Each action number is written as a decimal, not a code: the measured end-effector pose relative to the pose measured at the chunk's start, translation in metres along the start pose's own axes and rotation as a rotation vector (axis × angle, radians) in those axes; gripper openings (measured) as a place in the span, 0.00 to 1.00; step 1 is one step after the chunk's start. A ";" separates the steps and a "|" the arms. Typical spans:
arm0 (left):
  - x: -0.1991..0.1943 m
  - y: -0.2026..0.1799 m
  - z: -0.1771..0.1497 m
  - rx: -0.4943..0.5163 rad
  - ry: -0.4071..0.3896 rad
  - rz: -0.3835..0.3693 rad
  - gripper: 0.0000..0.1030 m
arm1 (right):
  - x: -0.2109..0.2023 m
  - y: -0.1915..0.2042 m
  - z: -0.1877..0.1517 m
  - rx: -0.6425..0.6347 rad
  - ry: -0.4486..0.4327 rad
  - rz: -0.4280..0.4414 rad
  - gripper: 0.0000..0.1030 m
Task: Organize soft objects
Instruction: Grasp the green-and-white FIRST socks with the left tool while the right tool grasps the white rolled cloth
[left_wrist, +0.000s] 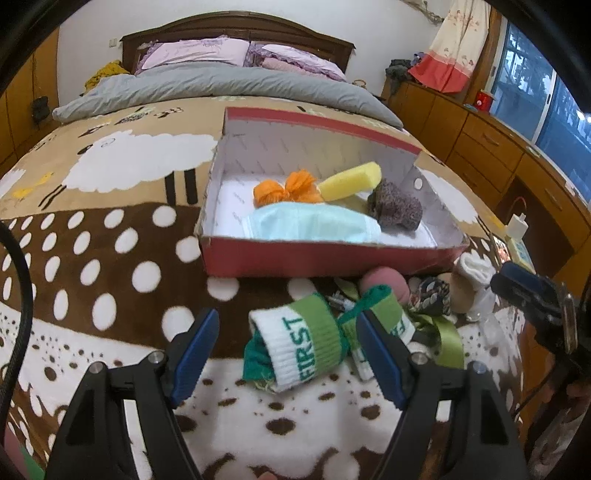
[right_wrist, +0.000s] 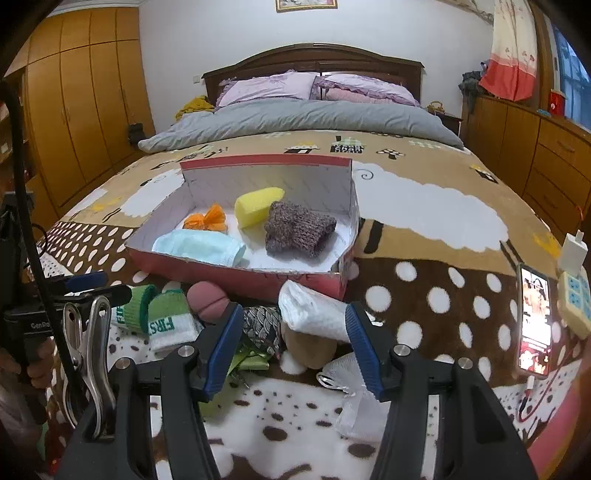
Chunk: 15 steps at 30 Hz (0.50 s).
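Note:
A red shoebox (left_wrist: 332, 260) (right_wrist: 236, 275) sits open on the bed. In it lie an orange cloth (left_wrist: 286, 188), a yellow sponge (left_wrist: 351, 181), a knitted grey-purple piece (left_wrist: 397, 206) and a light blue face mask (left_wrist: 314, 223). In front of the box is a pile: a green and white "FIRST" sock (left_wrist: 303, 349) (right_wrist: 168, 319), a pink ball (right_wrist: 207, 301), a patterned cloth (right_wrist: 264, 326), a white sock (right_wrist: 316, 314) and a brown plush (right_wrist: 310, 347). My left gripper (left_wrist: 286, 332) is open, its fingers on either side of the sock. My right gripper (right_wrist: 291, 326) is open over the pile.
The bed has a brown blanket (left_wrist: 110, 240) with sheep and white dots. A phone (right_wrist: 533, 321) and a power strip (right_wrist: 574, 299) with a charger lie at the right bed edge. Wooden drawers (left_wrist: 498, 155) stand to the right, wardrobes (right_wrist: 74, 110) to the left.

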<state>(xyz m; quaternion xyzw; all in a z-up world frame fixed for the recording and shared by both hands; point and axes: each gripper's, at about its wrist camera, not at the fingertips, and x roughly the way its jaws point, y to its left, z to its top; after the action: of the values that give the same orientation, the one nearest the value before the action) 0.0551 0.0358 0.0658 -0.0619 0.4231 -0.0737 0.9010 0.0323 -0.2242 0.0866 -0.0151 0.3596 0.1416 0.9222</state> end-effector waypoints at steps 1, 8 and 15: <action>0.001 -0.001 -0.001 0.003 0.006 -0.002 0.78 | 0.002 -0.001 0.000 0.002 0.001 -0.005 0.57; 0.013 -0.007 -0.009 0.023 0.041 0.000 0.76 | 0.012 -0.009 -0.006 0.015 0.020 -0.021 0.57; 0.022 -0.007 -0.011 0.018 0.060 0.010 0.70 | 0.027 -0.017 -0.015 0.059 0.064 0.000 0.52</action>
<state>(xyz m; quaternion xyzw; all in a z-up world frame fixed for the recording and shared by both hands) 0.0600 0.0243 0.0433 -0.0493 0.4494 -0.0751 0.8888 0.0460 -0.2359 0.0563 0.0078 0.3929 0.1301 0.9103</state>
